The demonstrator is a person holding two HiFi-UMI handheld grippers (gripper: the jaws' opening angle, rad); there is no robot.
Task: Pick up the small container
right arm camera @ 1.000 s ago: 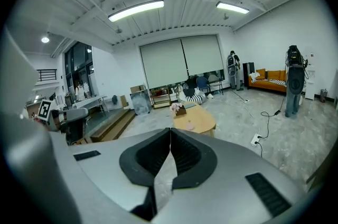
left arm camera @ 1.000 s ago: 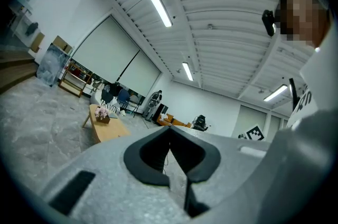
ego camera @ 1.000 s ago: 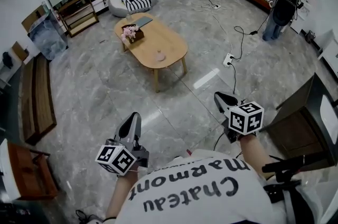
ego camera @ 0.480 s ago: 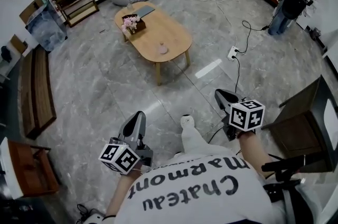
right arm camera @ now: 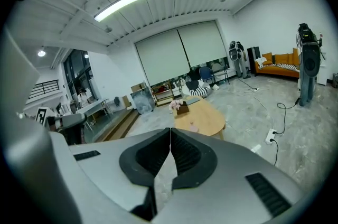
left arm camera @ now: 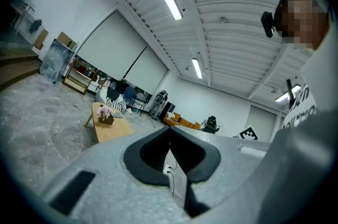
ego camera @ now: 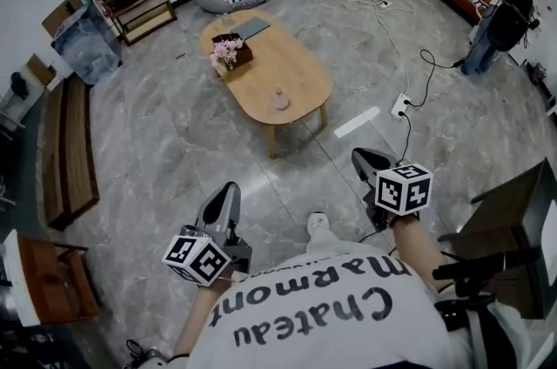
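The small pink container (ego camera: 279, 100) stands near the front end of an oval wooden coffee table (ego camera: 300, 70), several steps ahead on the grey floor. It also shows in the right gripper view as a small pink container (right arm camera: 194, 128) on the table (right arm camera: 208, 118). My left gripper (ego camera: 225, 198) is held low at the left, jaws shut and nothing in them. At the right, the right gripper (ego camera: 362, 157) is shut and empty too. Both point toward the table and are far short of it. In the left gripper view the table (left arm camera: 110, 131) lies ahead to the left.
A box of pink flowers (ego camera: 228, 54) and a flat grey book (ego camera: 251, 28) sit on the table's far half. A power strip with cables (ego camera: 400, 106) lies on the floor at the right. A wooden bench (ego camera: 71, 151) runs along the left, a dark chair (ego camera: 509, 224) stands close at my right.
The person has walked toward the table: it and the container now sit lower and nearer in the head view. Both grippers stay shut and have come forward along with the person.
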